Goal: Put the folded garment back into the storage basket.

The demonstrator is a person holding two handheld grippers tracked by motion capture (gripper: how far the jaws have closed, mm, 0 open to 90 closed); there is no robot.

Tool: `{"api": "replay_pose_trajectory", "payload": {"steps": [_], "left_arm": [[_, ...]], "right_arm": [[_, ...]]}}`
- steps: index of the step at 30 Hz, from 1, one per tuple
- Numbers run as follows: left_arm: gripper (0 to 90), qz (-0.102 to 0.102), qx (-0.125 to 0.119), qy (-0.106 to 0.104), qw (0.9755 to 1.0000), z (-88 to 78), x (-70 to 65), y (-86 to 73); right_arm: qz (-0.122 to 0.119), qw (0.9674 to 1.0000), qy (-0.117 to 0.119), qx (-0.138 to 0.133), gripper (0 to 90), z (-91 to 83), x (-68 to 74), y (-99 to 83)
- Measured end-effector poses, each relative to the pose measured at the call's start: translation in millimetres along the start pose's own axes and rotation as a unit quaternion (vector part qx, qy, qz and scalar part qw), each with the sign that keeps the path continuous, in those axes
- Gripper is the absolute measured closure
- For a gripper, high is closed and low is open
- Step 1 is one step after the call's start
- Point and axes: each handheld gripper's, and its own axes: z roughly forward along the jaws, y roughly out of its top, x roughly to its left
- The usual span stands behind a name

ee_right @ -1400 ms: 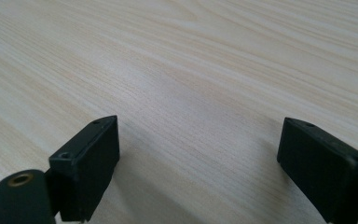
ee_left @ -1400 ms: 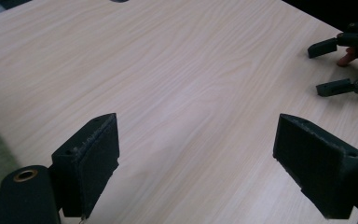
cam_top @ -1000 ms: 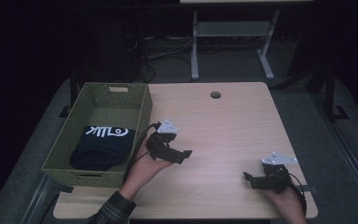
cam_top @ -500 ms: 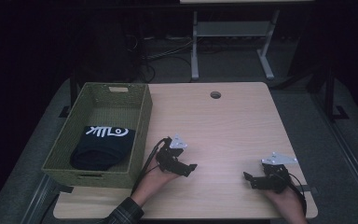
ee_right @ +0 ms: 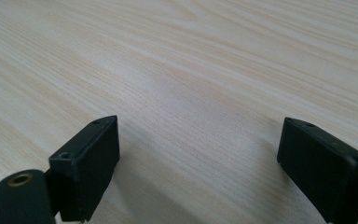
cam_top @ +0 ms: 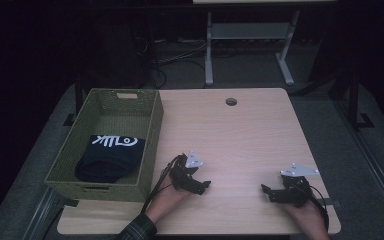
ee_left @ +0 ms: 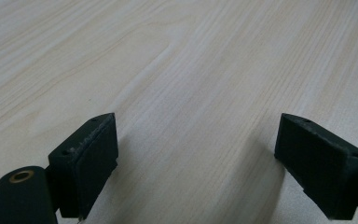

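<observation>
Black folded garment with white lettering lies inside green basket.

White print on dark folded garment (in basket); unreadable

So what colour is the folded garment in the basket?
Black with white lettering: the folded garment in the olive-green basket, clearest in the high view.

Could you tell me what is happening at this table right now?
A person holds a gripper in each hand, low over the wooden table. The left gripper and the right gripper both have their jaws open and hold nothing. A folded dark garment with white lettering lies in the green basket at the table's left.
</observation>
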Motion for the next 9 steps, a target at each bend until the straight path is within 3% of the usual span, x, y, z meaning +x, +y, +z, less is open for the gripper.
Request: {"api": "replay_pose_trajectory", "payload": {"steps": [2, 9], "left_arm": [[12.8, 0.001, -0.016, 0.001, 0.9999, -0.1, 0.0, -4.2], [12.9, 0.002, -0.016, 0.001, 0.9999, -0.7, -0.2, -4.9]], "right_arm": [[0.0, 1.0, 0.0, 0.0, 12.5, 0.0, 0.0, 0.0], [0.0, 1.0, 0.0, 0.0, 12.5, 0.0, 0.0, 0.0]]}}
